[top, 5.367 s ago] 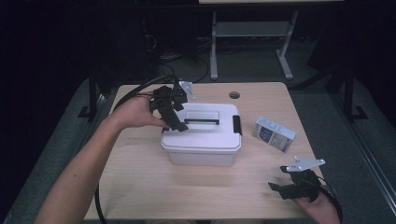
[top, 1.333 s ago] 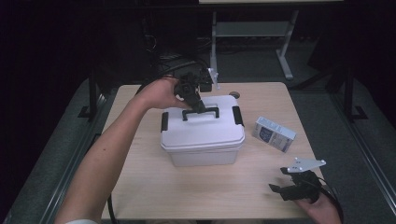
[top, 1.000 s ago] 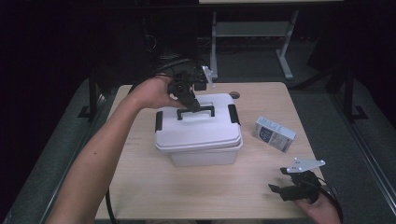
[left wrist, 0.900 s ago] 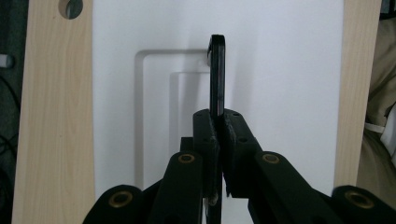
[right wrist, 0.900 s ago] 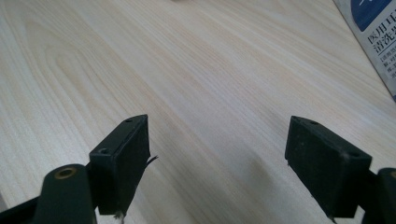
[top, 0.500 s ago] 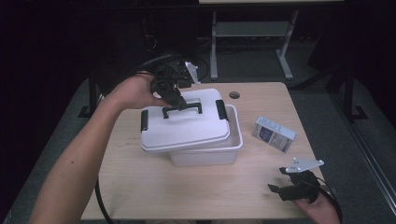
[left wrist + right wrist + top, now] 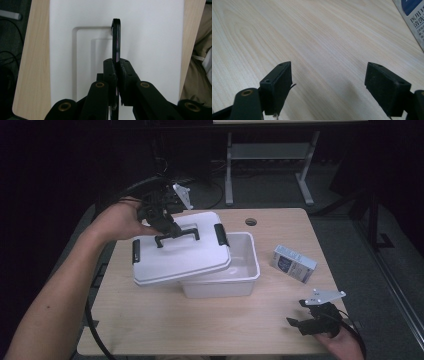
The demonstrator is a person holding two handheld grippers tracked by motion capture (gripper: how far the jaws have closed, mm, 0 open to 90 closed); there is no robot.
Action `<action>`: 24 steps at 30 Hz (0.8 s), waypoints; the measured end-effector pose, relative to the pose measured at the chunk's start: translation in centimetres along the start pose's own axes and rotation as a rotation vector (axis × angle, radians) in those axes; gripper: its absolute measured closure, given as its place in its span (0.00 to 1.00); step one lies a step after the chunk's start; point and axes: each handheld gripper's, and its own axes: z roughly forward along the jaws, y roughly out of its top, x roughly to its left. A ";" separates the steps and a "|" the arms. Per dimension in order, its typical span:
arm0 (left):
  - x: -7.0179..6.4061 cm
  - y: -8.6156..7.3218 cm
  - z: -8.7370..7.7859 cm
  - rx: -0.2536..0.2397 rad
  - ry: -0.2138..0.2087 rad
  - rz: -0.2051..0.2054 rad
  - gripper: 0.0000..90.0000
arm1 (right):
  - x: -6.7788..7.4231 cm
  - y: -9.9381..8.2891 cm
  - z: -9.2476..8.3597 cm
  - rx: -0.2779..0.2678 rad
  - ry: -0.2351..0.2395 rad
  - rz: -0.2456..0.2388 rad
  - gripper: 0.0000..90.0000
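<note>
A light wooden table [image 7: 150, 320] stands in a dark room. The left gripper [image 7: 167, 226], clamped on its black handle [image 7: 116, 37], holds the white plastic lid [image 7: 175, 257] tilted over the open white tub [image 7: 245, 270]; the right gripper [image 7: 307, 320] rests agape, empty.

The lid [image 7: 180, 257] is smooth white plastic with a soft sheen; its handle [image 7: 116, 40] is glossy black plastic. The bin [image 7: 240, 270] is the same white plastic. The tabletop [image 7: 317, 32] is pale matt wood grain. The box [image 7: 294, 263] looks like printed card. The left gripper [image 7: 116, 72] has matt black jaws.
</note>
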 end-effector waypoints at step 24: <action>-0.4 -6.3 -1.7 0.014 0.025 -0.099 0.94 | -0.1 0.1 0.1 0.008 -0.013 0.001 0.24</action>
